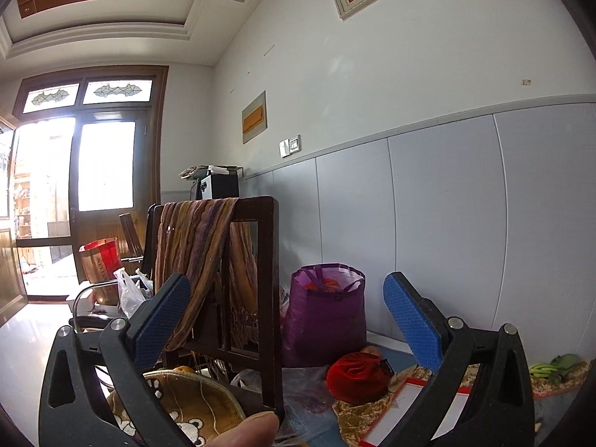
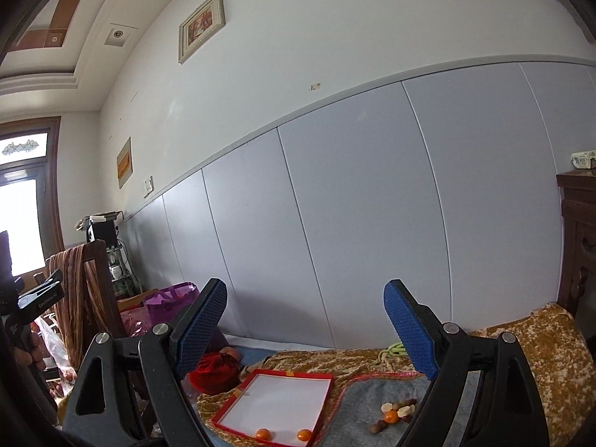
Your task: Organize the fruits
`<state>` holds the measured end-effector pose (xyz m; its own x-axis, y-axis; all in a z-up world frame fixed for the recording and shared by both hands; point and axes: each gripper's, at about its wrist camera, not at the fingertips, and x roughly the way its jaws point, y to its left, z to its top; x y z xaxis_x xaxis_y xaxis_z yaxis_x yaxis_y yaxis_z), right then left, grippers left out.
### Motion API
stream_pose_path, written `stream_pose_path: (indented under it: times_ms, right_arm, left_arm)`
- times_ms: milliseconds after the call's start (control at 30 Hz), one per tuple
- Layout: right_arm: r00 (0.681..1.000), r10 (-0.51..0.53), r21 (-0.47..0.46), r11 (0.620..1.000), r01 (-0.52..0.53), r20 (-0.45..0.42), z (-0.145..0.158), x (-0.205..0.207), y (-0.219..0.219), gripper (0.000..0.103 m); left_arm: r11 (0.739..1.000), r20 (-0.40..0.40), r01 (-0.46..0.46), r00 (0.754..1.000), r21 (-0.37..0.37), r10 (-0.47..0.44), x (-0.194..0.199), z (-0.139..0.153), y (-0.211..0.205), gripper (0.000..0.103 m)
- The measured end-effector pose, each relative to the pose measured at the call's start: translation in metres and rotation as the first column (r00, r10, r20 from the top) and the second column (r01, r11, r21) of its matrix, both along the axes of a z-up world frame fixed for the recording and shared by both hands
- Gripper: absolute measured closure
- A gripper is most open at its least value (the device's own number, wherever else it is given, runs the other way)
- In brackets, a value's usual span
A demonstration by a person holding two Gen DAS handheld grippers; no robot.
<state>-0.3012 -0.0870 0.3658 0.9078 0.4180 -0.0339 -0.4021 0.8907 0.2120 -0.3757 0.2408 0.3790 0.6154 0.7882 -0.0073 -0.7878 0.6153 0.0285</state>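
Fruit first: two small oranges sit inside the red-rimmed white tray, at its near edge, so sorting's begun imo. One more orange is in the mixed pile on the grey mat, touching pale candy-like bits & brown nut-like pieces; can't tell exactly what those are. Green bananas lie further back on the gold patterned cloth, well apart from the tray. So I'd judge a good part left: pile + bananas.

My right gripper is spread wide, nothing between the blue pads, aimed level above tray & pile. Left gripper likewise wide open, empty, facing a wooden chair w/ a striped scarf, purple bag and red pouch beyond.

Writing: the left gripper's side, seen from the right cam, has white lettering, too small for me to read surely. Red paper bag by the door shows faint print, unreadable.
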Motion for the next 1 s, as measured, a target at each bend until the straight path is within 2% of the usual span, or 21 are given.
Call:
stream_pose_path:
  times_ms: [267,1000]
  right_arm:
    - [0.998,-0.055,0.017,0.998,0.055,0.003,0.002,-0.008,-0.019,0.015]
    - [0.996,-0.081,-0.006,0.997,0.081,-0.022,-0.003,0.001,-0.005,0.015]
  left_arm:
    - [0.998,-0.019,0.067,0.998,-0.006,-0.067,0.003,0.003,-0.010,0.000]
    - [0.997,-0.032,0.083,0.996,-0.006,-0.083,0.016,0.000,-0.012,0.000]
